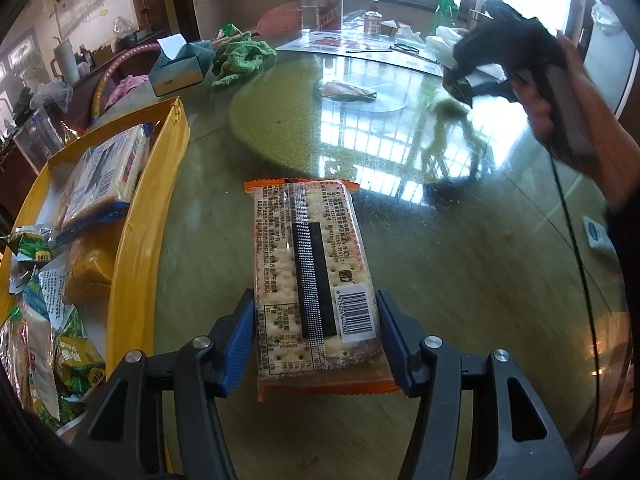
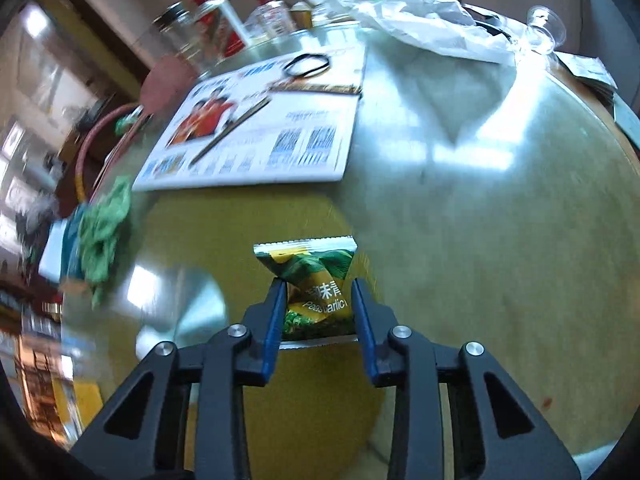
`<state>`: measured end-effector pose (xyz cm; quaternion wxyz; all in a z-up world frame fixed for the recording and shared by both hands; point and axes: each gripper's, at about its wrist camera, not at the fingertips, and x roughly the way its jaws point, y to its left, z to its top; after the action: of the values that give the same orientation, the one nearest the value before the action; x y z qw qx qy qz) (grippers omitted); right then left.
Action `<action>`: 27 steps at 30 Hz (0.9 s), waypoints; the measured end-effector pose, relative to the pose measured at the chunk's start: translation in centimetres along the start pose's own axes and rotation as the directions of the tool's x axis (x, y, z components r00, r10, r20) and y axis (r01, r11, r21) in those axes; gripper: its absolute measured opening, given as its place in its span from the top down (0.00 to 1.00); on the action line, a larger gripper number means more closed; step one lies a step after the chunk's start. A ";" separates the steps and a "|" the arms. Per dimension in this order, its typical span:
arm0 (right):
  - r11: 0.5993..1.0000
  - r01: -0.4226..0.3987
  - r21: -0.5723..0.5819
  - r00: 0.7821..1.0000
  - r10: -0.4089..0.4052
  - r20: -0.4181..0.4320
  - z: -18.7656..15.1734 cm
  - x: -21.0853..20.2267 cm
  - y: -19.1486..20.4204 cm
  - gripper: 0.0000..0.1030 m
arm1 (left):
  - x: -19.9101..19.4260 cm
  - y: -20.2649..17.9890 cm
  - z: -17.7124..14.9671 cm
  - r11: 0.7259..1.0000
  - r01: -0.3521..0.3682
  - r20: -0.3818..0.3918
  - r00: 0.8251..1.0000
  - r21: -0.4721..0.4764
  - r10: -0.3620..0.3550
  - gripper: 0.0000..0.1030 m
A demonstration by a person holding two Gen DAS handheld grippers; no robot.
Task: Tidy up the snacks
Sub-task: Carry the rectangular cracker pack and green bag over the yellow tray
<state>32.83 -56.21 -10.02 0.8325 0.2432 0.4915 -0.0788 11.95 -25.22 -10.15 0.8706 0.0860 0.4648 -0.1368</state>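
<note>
The left tongs (image 1: 316, 336) grasp the clear-wrapped cracker pack (image 1: 310, 264) beside the yellow tray (image 1: 140, 216), the right tongs (image 2: 318, 312) pinch the green pea packet (image 2: 316, 284); both seemingly go traywards next.

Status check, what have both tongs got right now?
Left tongs shut on cracker pack, beside yellow tray. Right tongs shut on green pea packet. Nothing in the way.
</note>
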 end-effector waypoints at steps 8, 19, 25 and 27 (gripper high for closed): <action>0.979 -0.103 -0.177 0.994 0.094 -0.059 -11.6 -4.5 2.5 0.67 | -1.6 0.9 -1.8 0.995 0.083 0.014 0.997 -0.058 -0.082 0.44; 0.924 -0.223 -0.311 0.971 0.237 0.006 -21.6 -12.8 6.9 0.68 | -6.7 3.2 -4.2 0.991 0.081 0.078 0.994 -0.109 -0.073 0.45; 0.886 -0.244 -0.395 0.957 0.285 0.049 -24.9 -16.9 10.6 0.68 | -11.0 5.4 -4.8 0.982 0.111 0.140 0.986 -0.153 -0.090 0.45; 0.870 -0.254 -0.423 0.951 0.305 0.056 -26.0 -18.0 12.1 0.68 | -12.5 6.2 -5.1 0.980 0.115 0.161 0.983 -0.164 -0.089 0.45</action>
<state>7.93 -35.09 -1.04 0.8956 0.1264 0.4052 0.1331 3.27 -15.95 -2.40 0.8997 -0.0247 0.4104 -0.1467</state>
